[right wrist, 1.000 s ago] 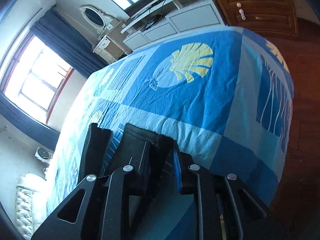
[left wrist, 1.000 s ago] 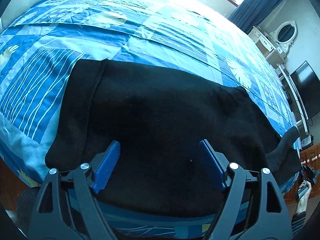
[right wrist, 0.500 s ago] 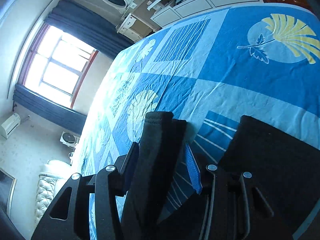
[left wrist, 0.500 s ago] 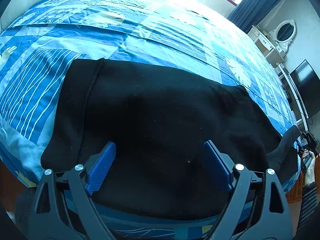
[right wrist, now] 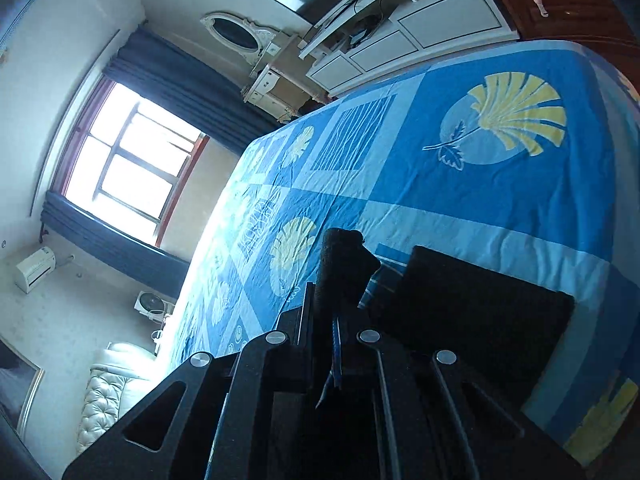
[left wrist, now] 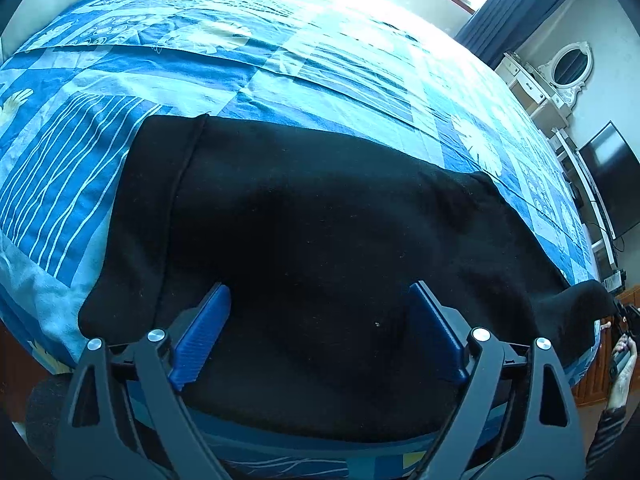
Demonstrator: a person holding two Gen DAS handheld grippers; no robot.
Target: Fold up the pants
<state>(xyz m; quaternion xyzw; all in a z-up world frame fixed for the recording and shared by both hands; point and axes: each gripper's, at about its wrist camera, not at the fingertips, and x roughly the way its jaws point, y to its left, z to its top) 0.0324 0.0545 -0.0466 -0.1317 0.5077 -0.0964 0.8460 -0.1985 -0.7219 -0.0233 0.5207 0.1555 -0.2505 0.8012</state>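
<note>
The black pants (left wrist: 304,232) are lying crosswise on the bed (left wrist: 280,52). The right gripper (right wrist: 334,316), jaws just clamped, is pinching their cuff end; the left gripper (left wrist: 320,328) is hovering wide open, empty, over the waist end.

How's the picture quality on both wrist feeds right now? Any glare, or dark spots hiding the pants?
Left wrist view: window light washes out the far bedspread; the black pants read as one dark mass, folds barely visible; fisheye bends the bed edge. Right wrist view: the window is blown out, the right tool and pinched cloth are near silhouette; both feeds look sharp.
</note>
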